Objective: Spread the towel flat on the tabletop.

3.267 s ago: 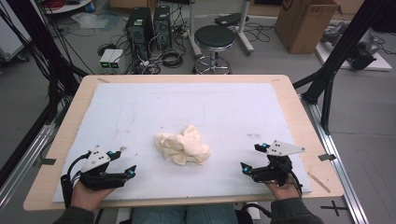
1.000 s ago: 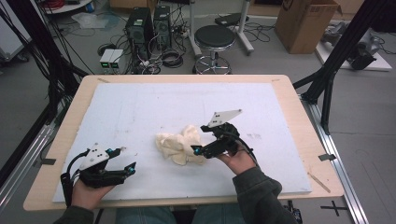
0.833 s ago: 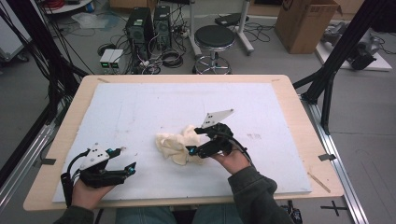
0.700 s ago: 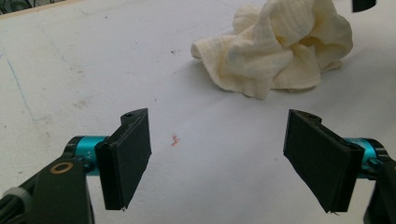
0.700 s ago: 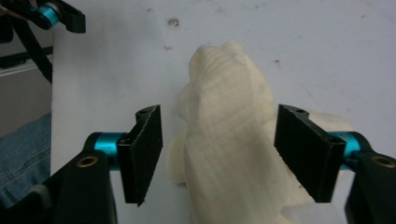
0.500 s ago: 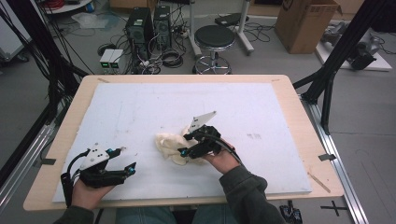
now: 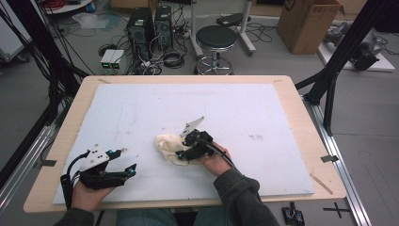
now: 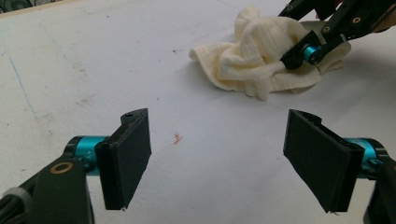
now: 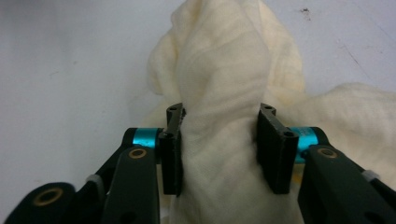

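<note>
I am gripping the crumpled cream cloth, which is lying near the middle of the white table mat. My right gripper has just been closing, and its pads are now pressing a raised fold between them. My left gripper is resting wide open, apart from the cloth. Next, I judge, comes lifting the fold clear so the cloth hangs loose.

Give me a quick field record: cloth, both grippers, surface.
cloth: cream cloth, crumpled on the white board
right gripper: jaws have just been closing, a raised fold of the cloth between them, pads pressing its sides
left gripper: open, nothing between the jaws, apart from the cloth
table: wooden, under the board
</note>
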